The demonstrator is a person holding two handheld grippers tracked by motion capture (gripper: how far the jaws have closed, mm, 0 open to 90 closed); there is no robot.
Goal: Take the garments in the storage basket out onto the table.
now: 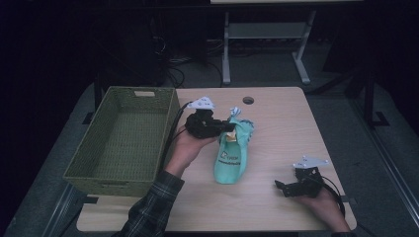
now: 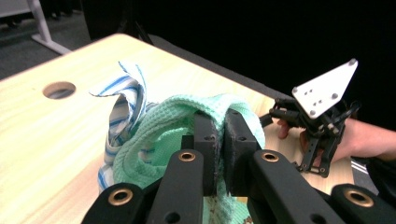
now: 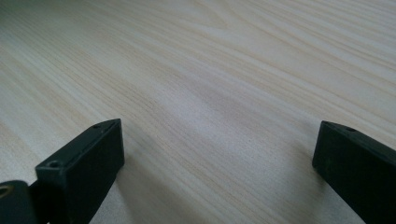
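My left tool [image 1: 228,127] is clamped on the mint-green waffle cloth [image 1: 232,153] at desk [image 1: 276,138] centre; my right tool [image 1: 282,186], jaws wide apart, rests toward five o'clock; the woven basket [image 1: 123,138] sits at nine.

mint-green waffle cloth [image 1: 231,157] — top end pinched, lifted — beside a blue-striped cloth [image 2: 122,100].

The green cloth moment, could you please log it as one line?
left gripper: shut on green cloth | right gripper: open, over table | basket: empty
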